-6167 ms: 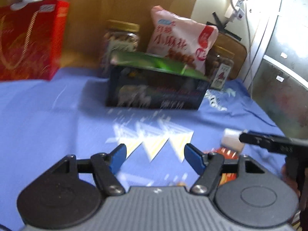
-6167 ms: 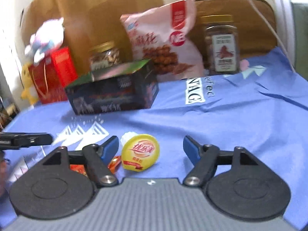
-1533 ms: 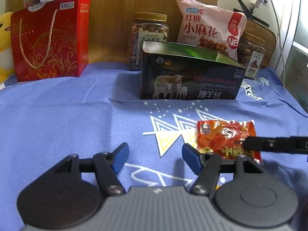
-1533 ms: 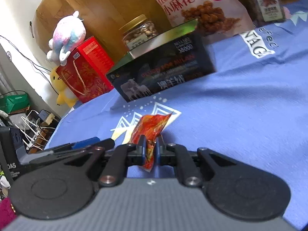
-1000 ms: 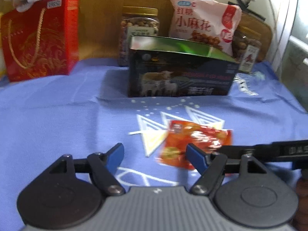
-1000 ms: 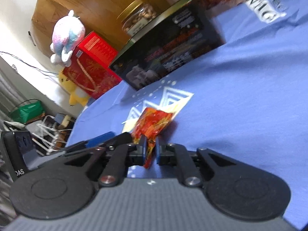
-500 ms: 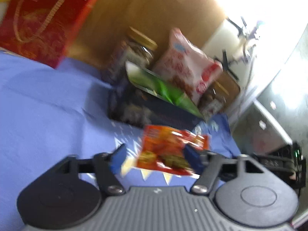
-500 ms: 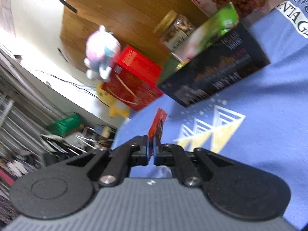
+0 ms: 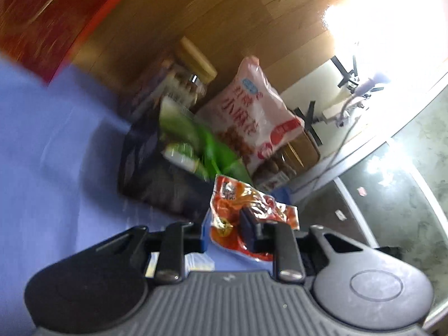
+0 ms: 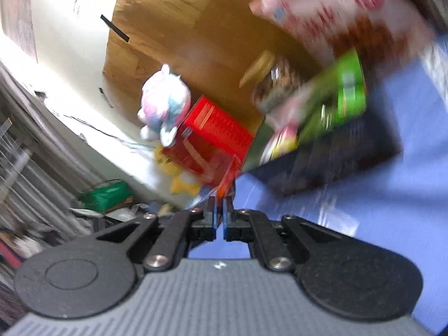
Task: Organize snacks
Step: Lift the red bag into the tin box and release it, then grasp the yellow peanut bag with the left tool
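Table (image 9: 50,168) carries an open dark box (image 9: 156,179), the likely snack bin. Right tongs (image 10: 220,218) pinch the red packet (image 9: 246,210) upright, at 12 o'clock. Left tongs (image 9: 224,231) part-closed around it; grip uncertain.

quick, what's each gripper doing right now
left gripper: fingers narrowed around the red snack packet; whether it grips cannot be told.
right gripper: shut on the red snack packet's edge.
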